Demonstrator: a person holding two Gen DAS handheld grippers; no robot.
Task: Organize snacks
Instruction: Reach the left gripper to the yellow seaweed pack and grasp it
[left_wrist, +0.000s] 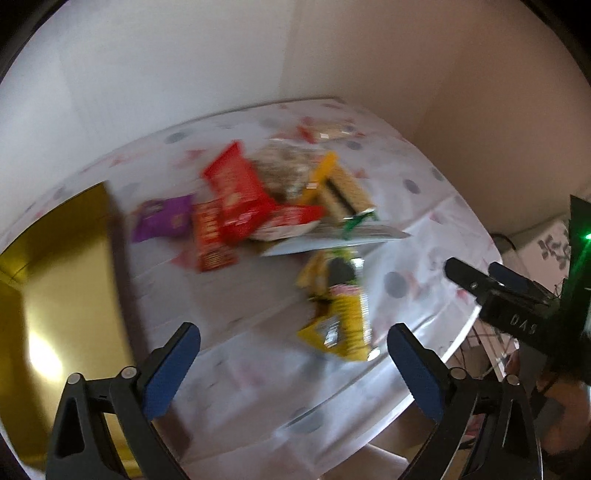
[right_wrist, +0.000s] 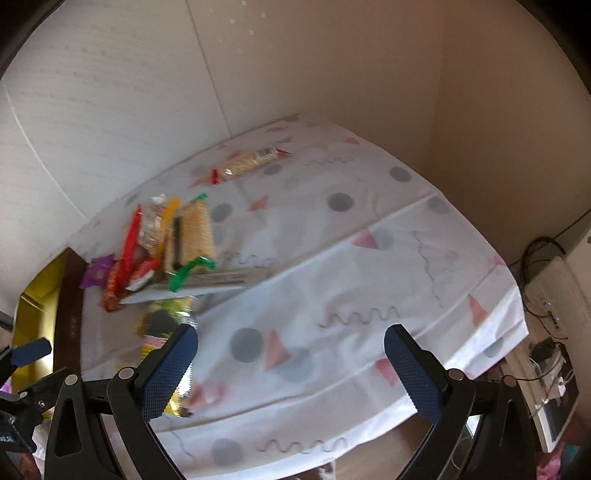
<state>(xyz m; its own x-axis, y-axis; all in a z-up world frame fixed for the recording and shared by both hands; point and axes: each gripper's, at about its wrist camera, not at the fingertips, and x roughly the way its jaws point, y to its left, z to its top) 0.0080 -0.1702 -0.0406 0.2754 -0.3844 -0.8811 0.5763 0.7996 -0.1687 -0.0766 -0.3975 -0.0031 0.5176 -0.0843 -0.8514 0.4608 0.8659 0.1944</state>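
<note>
Gold box (left_wrist: 55, 280) beside snack pile (left_wrist: 258, 199), contents hidden.

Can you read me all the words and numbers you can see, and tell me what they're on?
"DAS": white letters, seen upside down, on the right tool's black body, left wrist view; more may be hidden.
Red packet, purple packet, yellow packet: printing too blurred to read.
Cracker pack: barcode label, too small.

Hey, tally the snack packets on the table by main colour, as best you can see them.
Red or orange-red packets: 3
Yellow packets: 1
Purple packets: 1
Clear cracker packs: 2
Clear bag of mixed bits: 1
Total: 8, though blur may hide some in the pile.
</note>
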